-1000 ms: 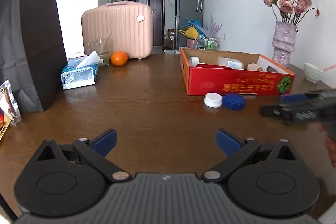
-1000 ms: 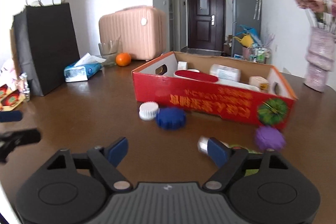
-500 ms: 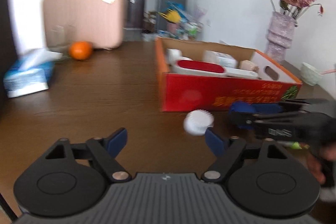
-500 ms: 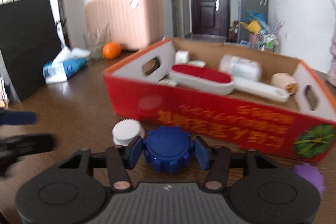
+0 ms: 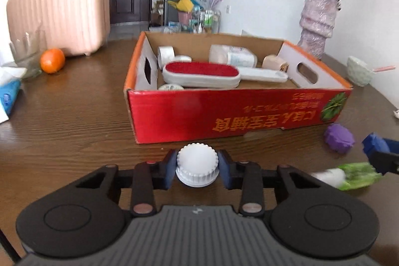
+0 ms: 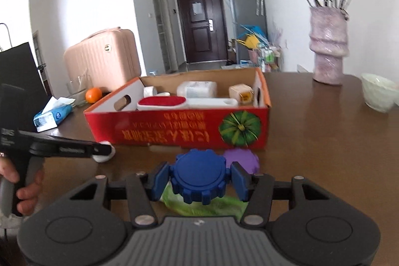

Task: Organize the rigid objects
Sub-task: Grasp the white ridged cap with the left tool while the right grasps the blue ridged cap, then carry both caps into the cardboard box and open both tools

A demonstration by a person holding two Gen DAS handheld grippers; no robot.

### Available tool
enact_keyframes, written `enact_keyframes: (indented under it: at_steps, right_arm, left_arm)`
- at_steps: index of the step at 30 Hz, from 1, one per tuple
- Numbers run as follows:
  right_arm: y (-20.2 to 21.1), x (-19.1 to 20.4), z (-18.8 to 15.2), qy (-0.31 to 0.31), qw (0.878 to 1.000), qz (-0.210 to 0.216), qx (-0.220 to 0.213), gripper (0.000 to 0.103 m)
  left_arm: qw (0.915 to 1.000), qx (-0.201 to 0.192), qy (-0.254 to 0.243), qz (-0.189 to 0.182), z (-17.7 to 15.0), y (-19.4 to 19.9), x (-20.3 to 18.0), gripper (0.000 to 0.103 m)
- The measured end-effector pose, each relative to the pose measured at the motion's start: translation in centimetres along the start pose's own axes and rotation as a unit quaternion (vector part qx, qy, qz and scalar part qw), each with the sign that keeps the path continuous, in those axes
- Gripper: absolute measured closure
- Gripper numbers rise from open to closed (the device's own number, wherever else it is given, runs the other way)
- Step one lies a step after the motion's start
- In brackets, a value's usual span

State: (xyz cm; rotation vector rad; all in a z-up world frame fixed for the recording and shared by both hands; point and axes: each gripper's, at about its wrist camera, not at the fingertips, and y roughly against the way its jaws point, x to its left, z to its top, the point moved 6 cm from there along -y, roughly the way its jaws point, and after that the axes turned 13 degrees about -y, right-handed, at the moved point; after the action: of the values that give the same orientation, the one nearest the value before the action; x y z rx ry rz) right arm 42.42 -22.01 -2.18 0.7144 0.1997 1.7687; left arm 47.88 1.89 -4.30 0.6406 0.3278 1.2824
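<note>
A white ribbed cap (image 5: 197, 162) rests on the brown table just before the red cardboard box (image 5: 224, 114). My left gripper (image 5: 197, 169) has its jaws closing, and both blue pads touch the cap's sides. In the right wrist view, my right gripper (image 6: 199, 178) is shut on a blue toothed cap (image 6: 198, 172), held above a green lettuce-like toy (image 6: 199, 207). A purple cap (image 6: 243, 158) lies just beyond it, near the box (image 6: 162, 131). The left gripper (image 6: 104, 150) shows there from the side, over the white cap (image 6: 107, 156).
The box holds a red-topped brush (image 5: 202, 72), tape rolls and a bottle. A pink suitcase (image 5: 59, 14), an orange (image 5: 52, 60) and a tissue pack (image 6: 53, 115) stand to the left. A vase (image 6: 328, 46) and a bowl (image 6: 377, 95) stand to the right. A hand (image 6: 27, 187) grips the left handle.
My left gripper moved forward and right to the white cap and closed round it. My right gripper closed on the blue cap and carried it to the right, above the lettuce toy.
</note>
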Motion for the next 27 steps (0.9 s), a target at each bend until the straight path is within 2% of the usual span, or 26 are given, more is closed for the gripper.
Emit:
enact_keyframes:
  at_steps: [9,15,23,27]
  right_arm:
    - [6.8,3.3,-2.6,0.026,0.999,0.025,-0.022,0.050]
    - [10.4,5.3,-4.5,0.034,0.998,0.041,-0.027,0.050]
    - [13.4,5.7,-4.7,0.037,0.997,0.042,-0.045,0.050]
    - [12.9,5.3,-4.4,0.030,0.998,0.041,-0.047,0.050]
  left_arm:
    - [0.9975,-0.069,0.007,0.017,-2.9,12.8,-2.6,0.067]
    - [0.9955,-0.092,0.005,0.019,-4.7,18.5,-3.8,0.067]
    - [0.9929,-0.118,0.003,0.006,-4.3,20.7,-5.1,0.067]
    - [0.9913,-0.121,0.029,-0.042,-3.4,19.6,-5.2,0.067]
